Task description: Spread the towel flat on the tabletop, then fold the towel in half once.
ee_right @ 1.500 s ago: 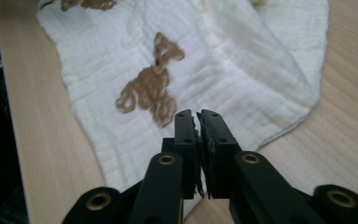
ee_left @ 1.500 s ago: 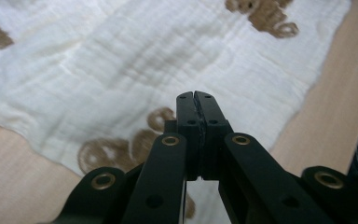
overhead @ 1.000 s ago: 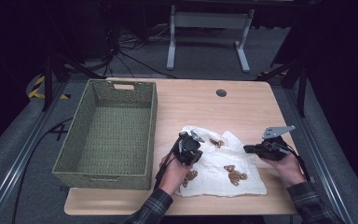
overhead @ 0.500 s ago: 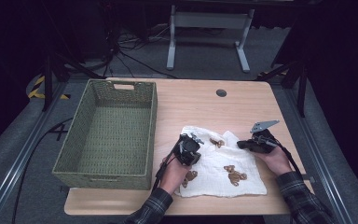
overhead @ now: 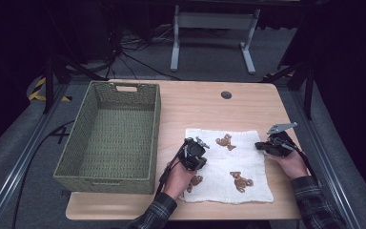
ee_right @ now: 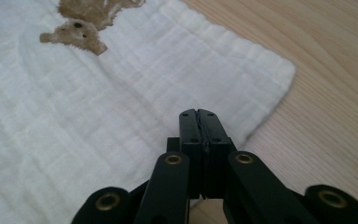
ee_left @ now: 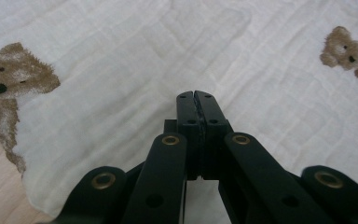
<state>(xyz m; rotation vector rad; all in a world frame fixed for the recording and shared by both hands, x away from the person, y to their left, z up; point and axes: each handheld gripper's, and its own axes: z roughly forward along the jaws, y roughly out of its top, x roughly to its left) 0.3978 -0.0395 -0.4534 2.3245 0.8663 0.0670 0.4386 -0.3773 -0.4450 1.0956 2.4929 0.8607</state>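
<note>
White cloth [overhead: 228,167] | left gripper [ee_left: 196,100] jaws closed, empty | right gripper [ee_right: 198,116] jaws closed, empty

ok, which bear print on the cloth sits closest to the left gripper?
The bear print at the cloth's near-left edge, right beside the left gripper. The other two sit farther right: one near the far edge, one toward the near-right.

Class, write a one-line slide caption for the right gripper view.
Closed right gripper poised above the corner of a white bear-print cloth on a wooden table.
</note>
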